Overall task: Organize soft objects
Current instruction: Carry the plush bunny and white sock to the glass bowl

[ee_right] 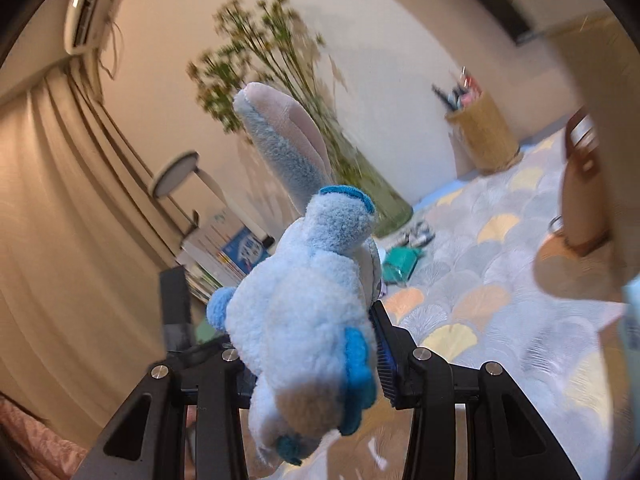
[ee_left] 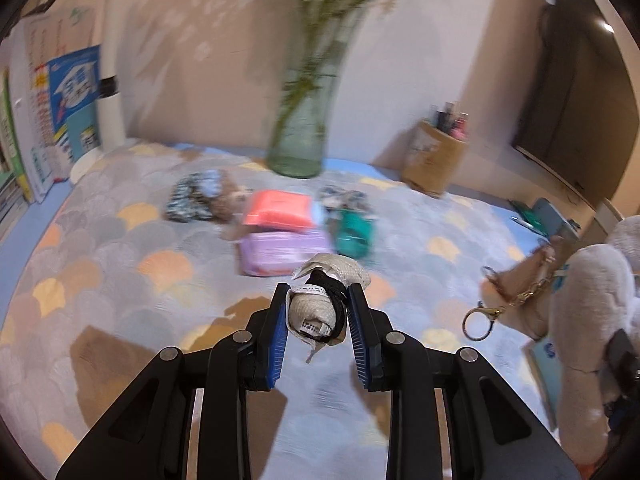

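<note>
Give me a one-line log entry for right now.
left tongs: shut on rolled cloth bundle | right tongs: shut on blue plush rabbit | both lifted above patterned mat

A lived-in home room is showing here: beige curtains [ee_right: 60, 208] are hanging at left under a wall air conditioner [ee_right: 86, 8], a glass vase of stems [ee_left: 298, 136] is standing mid-frame on a scallop-patterned desk [ee_left: 120, 248], and books [ee_left: 60, 120] are leaning at far left.
</note>
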`<state>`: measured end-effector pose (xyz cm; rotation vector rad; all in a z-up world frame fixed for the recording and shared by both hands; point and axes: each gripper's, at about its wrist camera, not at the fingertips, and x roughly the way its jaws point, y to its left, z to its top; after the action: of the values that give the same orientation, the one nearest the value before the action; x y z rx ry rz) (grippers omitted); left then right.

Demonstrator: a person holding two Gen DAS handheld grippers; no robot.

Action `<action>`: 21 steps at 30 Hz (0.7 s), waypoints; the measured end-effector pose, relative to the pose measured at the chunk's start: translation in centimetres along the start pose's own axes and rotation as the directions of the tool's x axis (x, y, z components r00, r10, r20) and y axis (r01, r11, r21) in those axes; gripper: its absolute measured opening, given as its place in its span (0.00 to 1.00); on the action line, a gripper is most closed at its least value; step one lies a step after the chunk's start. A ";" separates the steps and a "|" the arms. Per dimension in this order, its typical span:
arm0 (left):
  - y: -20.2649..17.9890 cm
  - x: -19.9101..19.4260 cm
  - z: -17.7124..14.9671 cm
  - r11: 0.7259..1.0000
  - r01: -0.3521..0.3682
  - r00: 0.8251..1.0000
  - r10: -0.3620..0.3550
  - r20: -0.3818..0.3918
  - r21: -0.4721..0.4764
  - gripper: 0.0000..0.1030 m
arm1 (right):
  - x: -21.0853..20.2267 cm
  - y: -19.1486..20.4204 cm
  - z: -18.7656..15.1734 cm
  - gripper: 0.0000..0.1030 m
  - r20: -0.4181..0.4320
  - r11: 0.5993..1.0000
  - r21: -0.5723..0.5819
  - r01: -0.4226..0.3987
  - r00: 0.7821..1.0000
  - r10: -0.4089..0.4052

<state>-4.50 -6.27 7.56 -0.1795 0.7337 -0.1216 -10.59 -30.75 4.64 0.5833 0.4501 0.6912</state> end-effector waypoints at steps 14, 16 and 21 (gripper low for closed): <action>-15.8 -0.7 -4.5 0.949 0.230 0.973 -0.219 -0.073 0.215 0.25 | -15.5 -3.9 0.9 0.40 0.131 0.979 0.074 0.187 0.972 -0.196; -18.0 -0.9 -5.1 0.932 0.268 0.963 -0.253 -0.090 0.245 0.25 | -17.3 -4.7 1.4 0.40 0.153 0.973 0.086 0.213 0.963 -0.224; -23.1 -1.4 -6.2 0.878 0.363 0.932 -0.342 -0.123 0.311 0.25 | -20.4 -6.4 3.1 0.40 0.183 0.957 0.113 0.267 0.941 -0.284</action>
<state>-10.79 -29.35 8.69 0.0129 0.7282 -0.5994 -19.98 -50.05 6.84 0.6489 0.3682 0.3421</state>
